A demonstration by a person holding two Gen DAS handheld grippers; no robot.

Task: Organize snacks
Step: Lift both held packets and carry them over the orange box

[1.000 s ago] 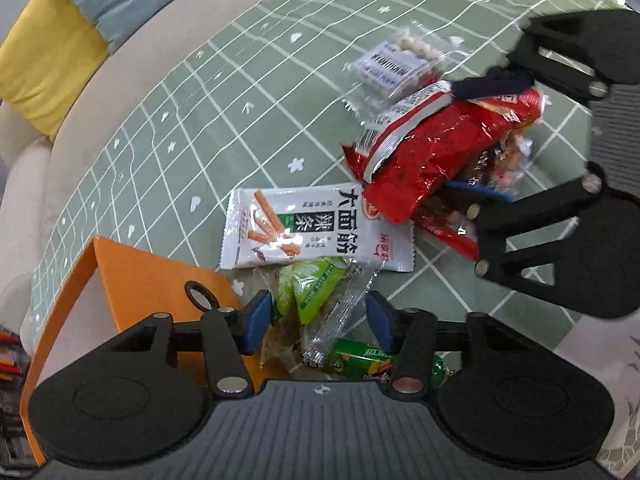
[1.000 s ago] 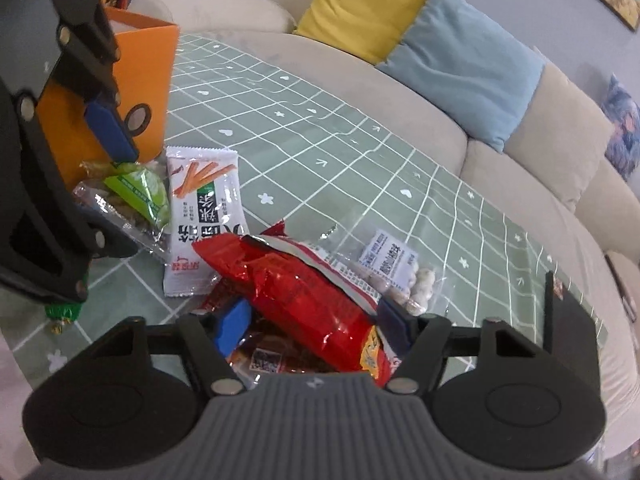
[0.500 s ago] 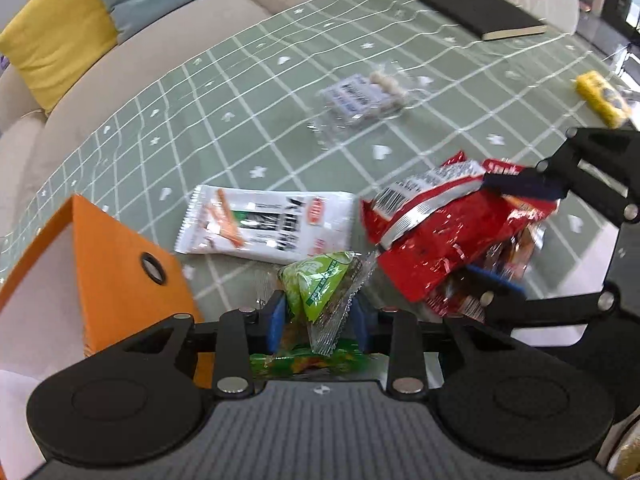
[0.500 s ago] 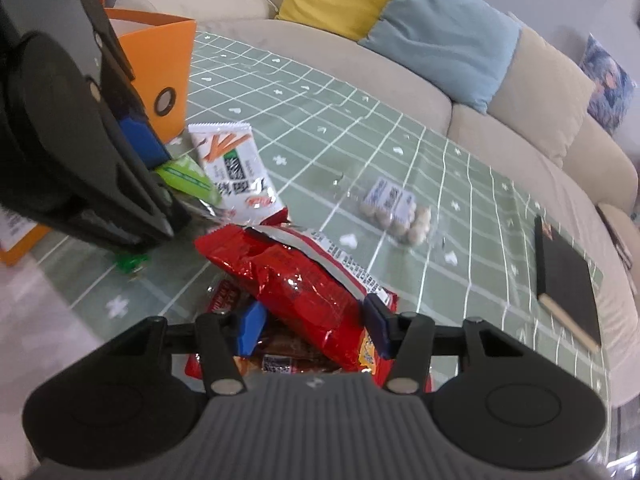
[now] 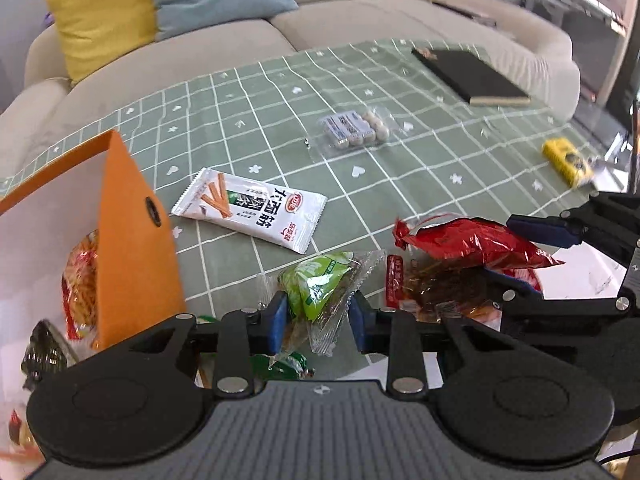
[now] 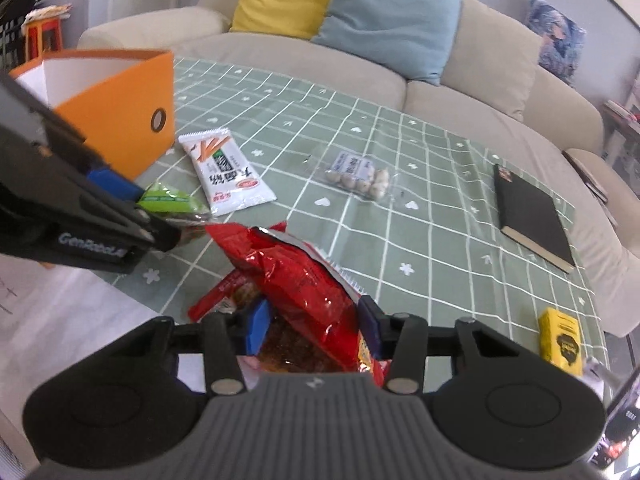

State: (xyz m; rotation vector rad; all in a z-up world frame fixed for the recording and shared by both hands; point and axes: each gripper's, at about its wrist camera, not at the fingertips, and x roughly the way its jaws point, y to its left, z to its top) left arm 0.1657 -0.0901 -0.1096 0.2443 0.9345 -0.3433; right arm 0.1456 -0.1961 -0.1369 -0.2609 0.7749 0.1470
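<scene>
My left gripper (image 5: 316,316) has its jaws closing, and its blue pads press on a green snack packet (image 5: 316,284) in a clear wrapper, held off the green checked tablecloth (image 5: 280,120). To its left stands the orange box (image 5: 132,240), open, with snacks inside. My right gripper (image 6: 314,324) is closing too, its pads squeezing a crinkled red snack bag (image 6: 296,272) with a brownish red packet under it. In the right wrist view the left gripper (image 6: 156,208) and green packet (image 6: 172,200) hang beside the orange box (image 6: 116,120).
On the cloth lie a white snack packet (image 5: 252,212), a clear pack of round balls (image 5: 356,132), a black notebook (image 5: 472,76) and a yellow packet (image 5: 566,162). A beige sofa (image 6: 360,76) with yellow and blue cushions curves behind the table.
The left jaws have closed onto the green packet and lifted it toward the orange box. The right gripper has tightened on the red bag and raised it off the cloth.
</scene>
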